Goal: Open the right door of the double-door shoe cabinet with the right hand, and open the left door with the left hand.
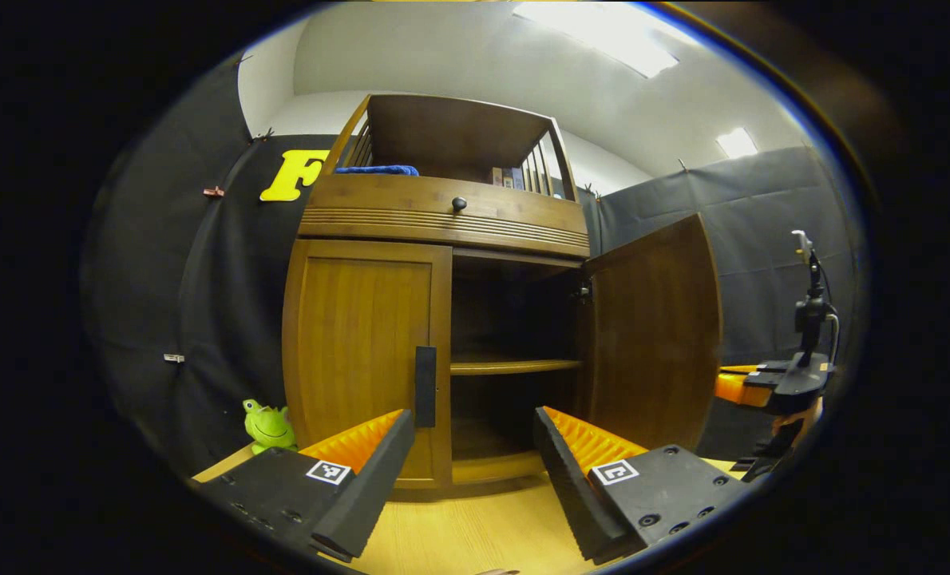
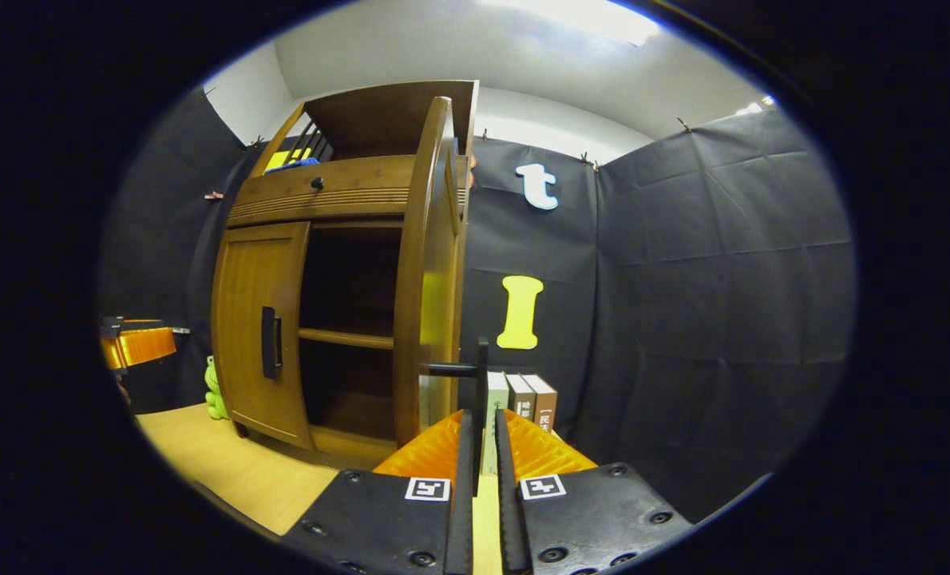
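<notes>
The wooden shoe cabinet (image 1: 443,216) stands on a light wooden table. Its left door (image 1: 359,351) is closed, with a black vertical handle (image 1: 425,386) near its inner edge. The right door (image 1: 655,335) is swung wide open, baring a dark inside with a shelf (image 1: 515,366). My left gripper (image 1: 475,415) is open, a short way in front of the left door's handle. In the right gripper view the open right door (image 2: 435,263) is edge-on, and my right gripper (image 2: 481,419) is shut on its black handle (image 2: 481,375). The left gripper (image 2: 136,343) shows at that view's far left.
A green frog toy (image 1: 267,425) sits left of the cabinet. Books (image 2: 523,399) stand behind the open right door. A blue cloth (image 1: 377,170) lies on the top shelf above a drawer with a knob (image 1: 459,204). A black stand (image 1: 810,303) rises at the right.
</notes>
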{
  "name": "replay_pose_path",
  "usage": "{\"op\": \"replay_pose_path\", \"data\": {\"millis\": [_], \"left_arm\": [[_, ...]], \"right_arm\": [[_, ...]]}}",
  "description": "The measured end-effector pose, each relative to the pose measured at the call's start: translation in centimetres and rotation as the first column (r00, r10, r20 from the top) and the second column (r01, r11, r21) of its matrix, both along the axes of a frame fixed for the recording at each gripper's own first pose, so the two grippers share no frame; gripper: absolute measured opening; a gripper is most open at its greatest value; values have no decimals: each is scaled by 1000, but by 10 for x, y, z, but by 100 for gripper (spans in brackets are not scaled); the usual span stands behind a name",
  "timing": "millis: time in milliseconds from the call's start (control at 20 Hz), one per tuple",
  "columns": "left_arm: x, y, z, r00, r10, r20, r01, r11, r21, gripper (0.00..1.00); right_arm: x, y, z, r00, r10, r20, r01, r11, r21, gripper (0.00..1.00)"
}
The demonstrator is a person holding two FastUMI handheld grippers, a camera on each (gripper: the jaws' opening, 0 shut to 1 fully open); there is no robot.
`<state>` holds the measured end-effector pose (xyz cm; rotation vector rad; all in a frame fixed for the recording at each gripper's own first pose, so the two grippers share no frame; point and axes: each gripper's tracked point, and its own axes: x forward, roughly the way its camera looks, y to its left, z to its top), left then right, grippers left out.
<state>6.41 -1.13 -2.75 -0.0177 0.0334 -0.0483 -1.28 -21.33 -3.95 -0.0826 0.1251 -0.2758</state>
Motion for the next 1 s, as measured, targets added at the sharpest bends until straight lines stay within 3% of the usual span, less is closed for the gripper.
{"op": "replay_pose_path", "data": {"millis": [200,300,400,750,900,950,1000], "left_arm": [[27,4,-14,999,29,-27,-29,1000,9,91],[40,7,-18,999,44,-25,-44,999,15,94],[52,10,-20,998,59,-17,-58,998,21,91],[105,22,-27,996,86,21,-87,995,38,92],[131,38,-39,992,128,13,-128,991,45,91],[140,43,-43,990,139,9,-139,989,42,91],[149,48,-47,989,150,4,-150,988,36,92]], "right_arm": [[-9,-24,1,999,-45,11,45,999,-4,17],[-13,-34,2,998,-56,15,56,998,-13,18],[-15,-27,-2,1000,-16,5,16,1000,23,18],[-28,-24,6,999,34,41,-33,999,-12,18],[-45,-17,21,995,53,89,-50,998,-28,55],[-48,-20,23,993,54,103,-51,998,-26,60],[-54,-20,27,992,55,114,-53,998,-25,77]]}}
